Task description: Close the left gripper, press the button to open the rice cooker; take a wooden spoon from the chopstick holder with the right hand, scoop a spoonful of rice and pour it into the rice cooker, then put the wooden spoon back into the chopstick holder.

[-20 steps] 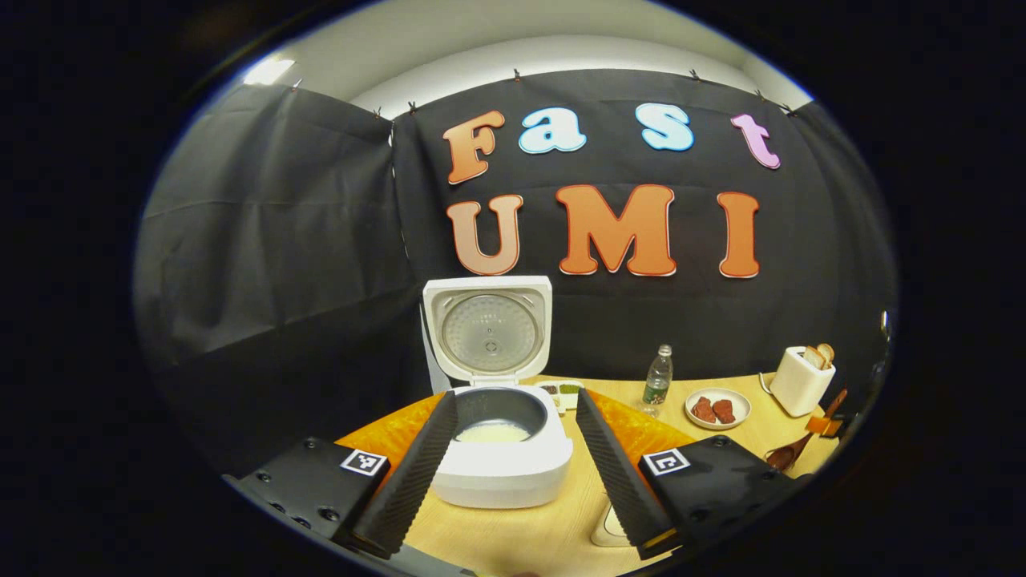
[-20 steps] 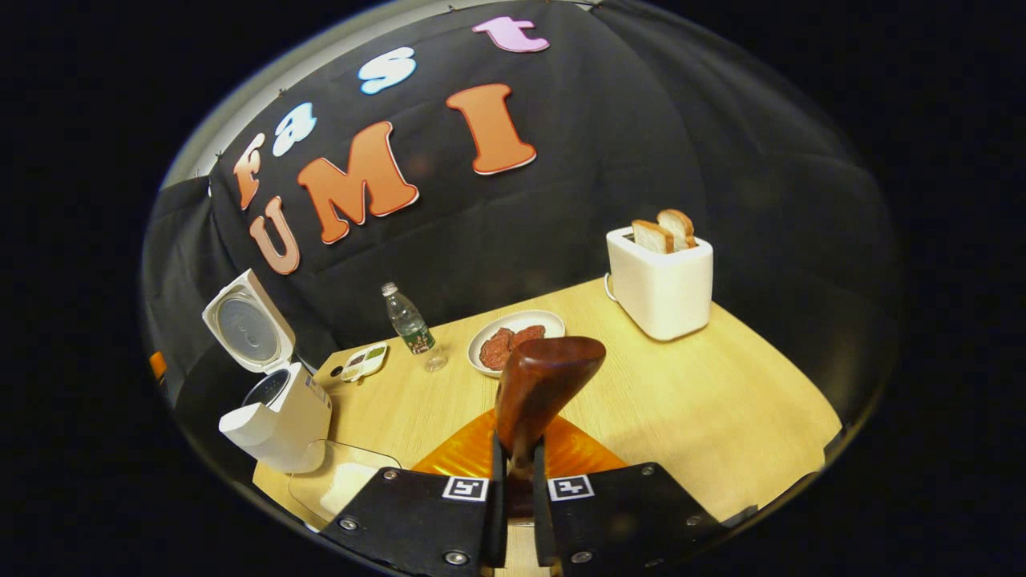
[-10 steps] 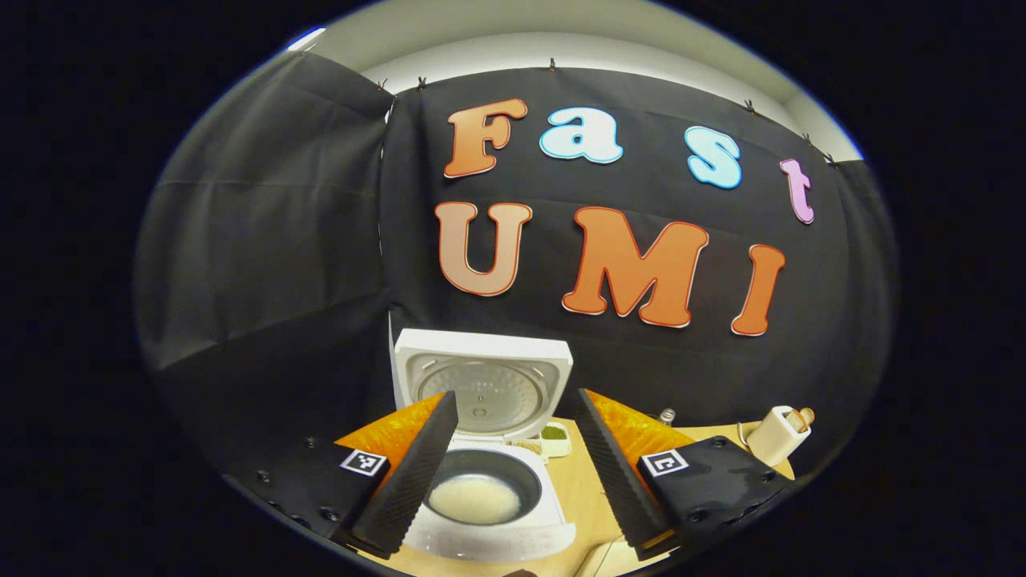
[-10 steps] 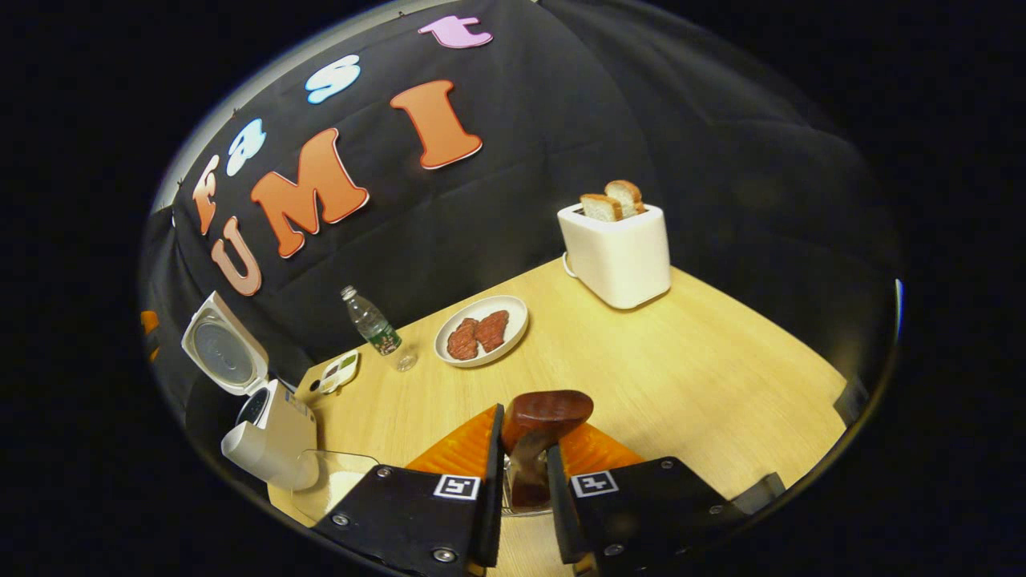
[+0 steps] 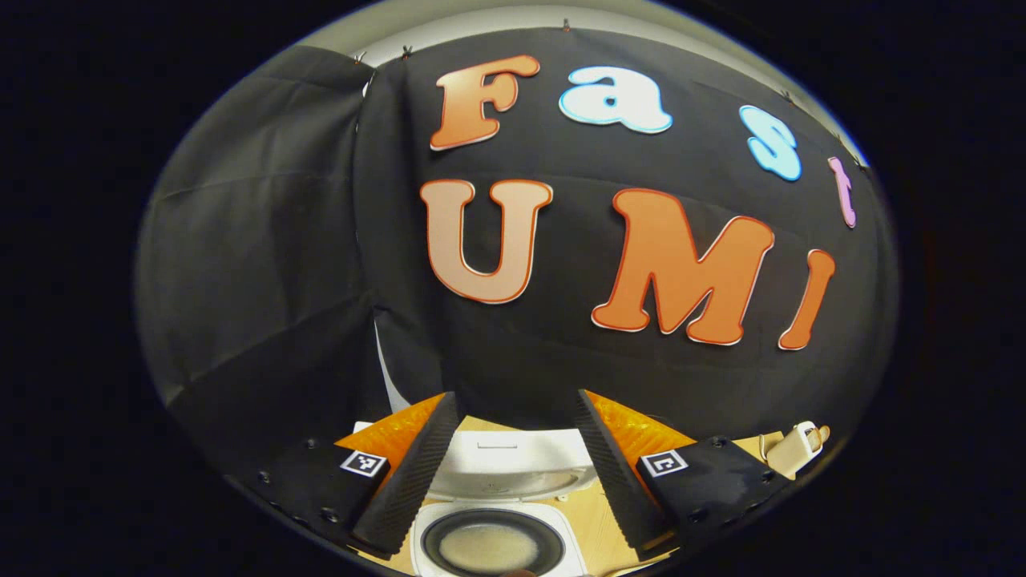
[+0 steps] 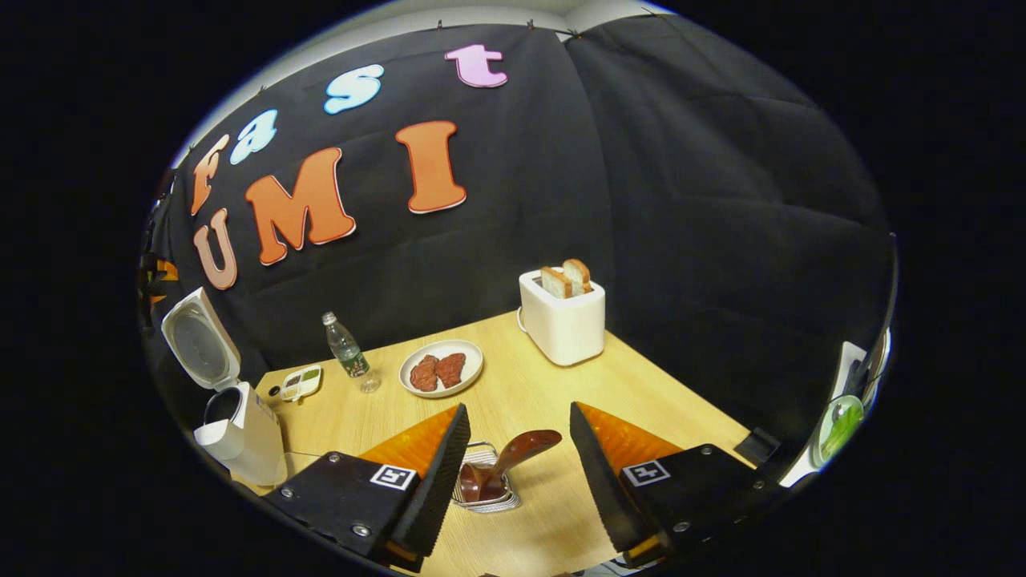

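Between the gaping right gripper [image 6: 513, 465] fingers, the spoon [image 6: 513, 457] leans toward two o'clock in its holder [image 6: 485, 501]; the left gripper [image 5: 513, 473] gapes too.

The left gripper [image 5: 507, 457] is held with jaws wide apart above the open rice cooker [image 5: 490, 545], rice seen inside

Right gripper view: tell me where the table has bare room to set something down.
Bare wood lies between the toaster, the plate of meat and the chopstick holder, and on to the table's right edge. The left end is crowded: rice cooker, sauce dish, water bottle.
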A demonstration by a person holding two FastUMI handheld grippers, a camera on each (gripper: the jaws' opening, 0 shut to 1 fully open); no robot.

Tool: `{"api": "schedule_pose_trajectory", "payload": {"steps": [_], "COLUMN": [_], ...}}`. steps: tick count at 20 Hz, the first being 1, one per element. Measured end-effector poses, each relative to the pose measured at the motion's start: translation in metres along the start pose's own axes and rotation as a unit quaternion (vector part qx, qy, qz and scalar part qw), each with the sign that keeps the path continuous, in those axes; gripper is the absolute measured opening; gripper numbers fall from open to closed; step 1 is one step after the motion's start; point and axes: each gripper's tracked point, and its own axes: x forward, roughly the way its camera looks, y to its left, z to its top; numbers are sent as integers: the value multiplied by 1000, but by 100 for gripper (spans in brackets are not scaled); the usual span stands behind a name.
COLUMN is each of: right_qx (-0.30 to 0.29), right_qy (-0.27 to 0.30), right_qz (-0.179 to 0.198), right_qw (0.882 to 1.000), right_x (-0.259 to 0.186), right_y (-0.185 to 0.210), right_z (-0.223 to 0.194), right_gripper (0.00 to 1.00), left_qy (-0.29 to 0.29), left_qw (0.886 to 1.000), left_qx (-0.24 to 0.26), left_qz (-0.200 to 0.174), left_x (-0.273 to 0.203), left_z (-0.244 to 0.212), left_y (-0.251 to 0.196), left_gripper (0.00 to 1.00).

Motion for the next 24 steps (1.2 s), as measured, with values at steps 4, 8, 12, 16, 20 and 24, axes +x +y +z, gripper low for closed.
{"api": "schedule_pose_trajectory", "payload": {"steps": [4,8,12,16,20,24], "right_qx": [-8,-22,-26,-37,-44,-49], "right_qy": [-20,-11,1,3,13,19], "right_qz": [3,26,64,100,119,131], "right_qw": [1000,999,998,994,992,990], "right_x": [-25,-25,-18,-15,-12,-14], "right_y": [7,23,47,63,68,73], "right_z": [20,20,17,19,12,6], "right_gripper": [78,78,78,78,79,79], "left_qy": [63,127,165,241,293,339], "left_qw": [997,990,984,970,954,938], "left_qx": [-5,41,40,21,24,23], "left_qz": [39,54,49,39,49,65], "left_x": [38,25,-19,-56,-78,-91], "left_z": [-19,-40,-70,-133,-200,-252], "left_y": [14,14,8,-2,4,7], "left_gripper": [99,100,100,100,100,100]}}
